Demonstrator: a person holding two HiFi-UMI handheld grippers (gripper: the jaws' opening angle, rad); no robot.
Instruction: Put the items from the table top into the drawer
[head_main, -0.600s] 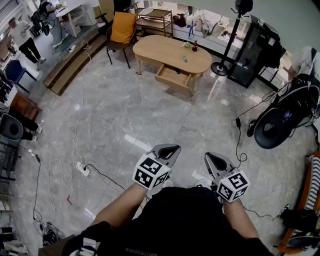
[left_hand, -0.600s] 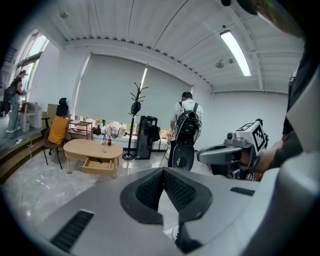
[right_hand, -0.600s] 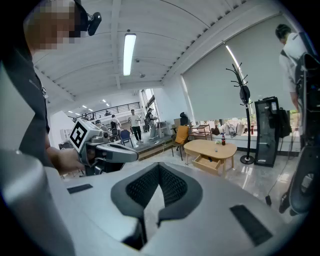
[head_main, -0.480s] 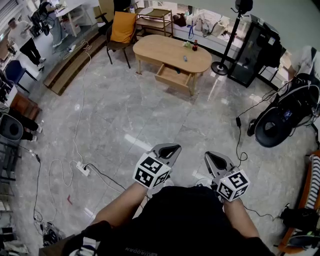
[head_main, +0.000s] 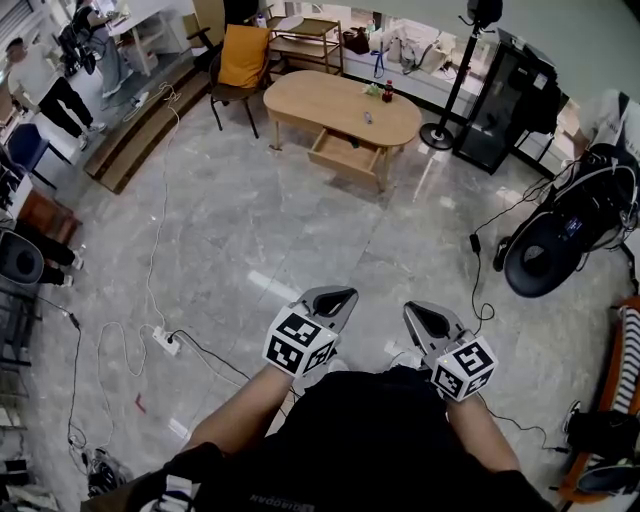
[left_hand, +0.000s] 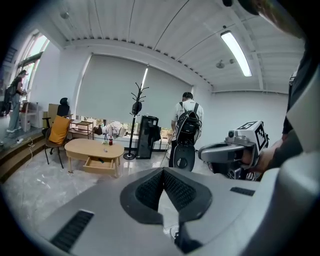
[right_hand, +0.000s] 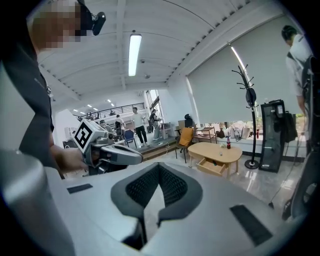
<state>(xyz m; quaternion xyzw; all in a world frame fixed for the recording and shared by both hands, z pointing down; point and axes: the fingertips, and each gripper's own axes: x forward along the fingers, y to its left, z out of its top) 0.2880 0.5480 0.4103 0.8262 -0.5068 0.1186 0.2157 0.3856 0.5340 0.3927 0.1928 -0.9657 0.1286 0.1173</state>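
The oval wooden table (head_main: 300, 98) stands far across the room, its drawer (head_main: 345, 152) pulled open at the front. On its top are a dark bottle (head_main: 388, 92), a small dark item (head_main: 368, 117) and something green (head_main: 374, 89). My left gripper (head_main: 335, 300) and right gripper (head_main: 420, 318) are held side by side close to my body, well short of the table. Both are shut with nothing in them. The left gripper (left_hand: 162, 172) view shows the table (left_hand: 92, 147) at the left. In the right gripper (right_hand: 159, 167) view the table (right_hand: 220, 150) is at the right.
A chair with an orange cushion (head_main: 245, 55) stands left of the table, with a coat stand (head_main: 455, 75) and a black cabinet (head_main: 510, 95) to its right. Cables and a power strip (head_main: 165, 340) lie on the floor at my left. A person with a backpack (left_hand: 187, 125) stands at the right.
The head view has shifted slightly, so the table and the grippers sit a little higher in frame. Both grippers keep their pose side by side and stay shut.
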